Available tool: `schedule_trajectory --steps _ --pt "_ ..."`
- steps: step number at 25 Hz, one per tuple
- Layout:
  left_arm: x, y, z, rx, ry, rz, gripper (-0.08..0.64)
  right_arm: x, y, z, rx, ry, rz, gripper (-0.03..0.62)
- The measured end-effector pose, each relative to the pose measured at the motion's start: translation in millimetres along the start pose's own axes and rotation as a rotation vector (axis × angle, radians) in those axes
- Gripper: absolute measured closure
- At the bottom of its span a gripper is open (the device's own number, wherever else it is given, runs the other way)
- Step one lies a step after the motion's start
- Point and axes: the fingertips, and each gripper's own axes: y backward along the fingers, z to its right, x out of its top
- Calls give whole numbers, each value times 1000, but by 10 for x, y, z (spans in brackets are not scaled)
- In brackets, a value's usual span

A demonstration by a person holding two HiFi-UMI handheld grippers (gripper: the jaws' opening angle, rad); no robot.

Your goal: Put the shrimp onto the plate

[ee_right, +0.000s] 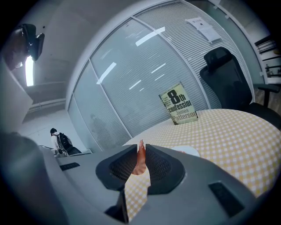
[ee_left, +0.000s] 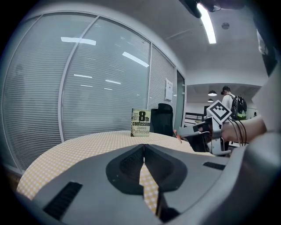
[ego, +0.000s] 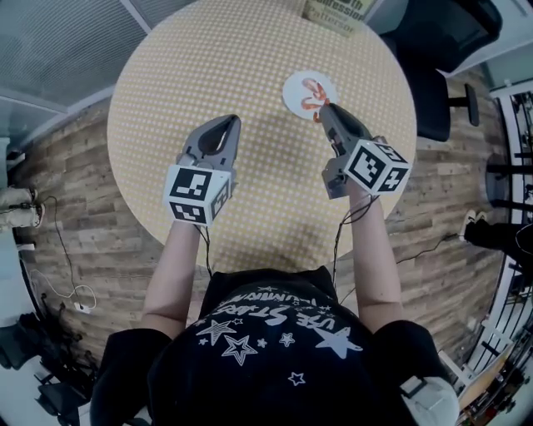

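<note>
A small white plate (ego: 298, 93) lies on the far side of the round checkered table, with one orange shrimp (ego: 311, 86) on it. My right gripper (ego: 323, 111) is at the plate's near edge, shut on a second shrimp (ee_right: 140, 159) that stands upright between the pads. In the right gripper view the plate (ee_right: 188, 151) shows just beyond the jaws. My left gripper (ego: 226, 125) hovers over the table's middle left, shut and holding nothing; its closed tips (ee_left: 143, 146) point toward the far edge. From the left gripper view, the right gripper (ee_left: 203, 134) is at the right.
A paperback book (ego: 333, 15) stands upright at the table's far edge, also visible as the book (ee_right: 178, 109) behind the plate. A black office chair (ego: 437, 50) stands at the far right. Cables run across the wooden floor (ego: 58, 200). A person with a backpack (ee_left: 232, 105) stands far off.
</note>
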Motion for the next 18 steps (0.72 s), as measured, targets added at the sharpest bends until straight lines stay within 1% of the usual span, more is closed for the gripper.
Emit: schedule_trajectory --steps 5,11,16,18 --pt "-1 -196 -11 -13 -7 -12 549 -35 -159 104 -18 24 -18 522" --pt "-169 -394 -78 -21 14 -58 549 -174 -366 260 -47 43 -61 523" --pt "-260 -527 -147 -22 34 -75 549 -250 -594 359 -95 177 -117 523" --pt "-315 -578 -140 -24 41 -87 549 -291 -668 390 -100 203 -139 523"
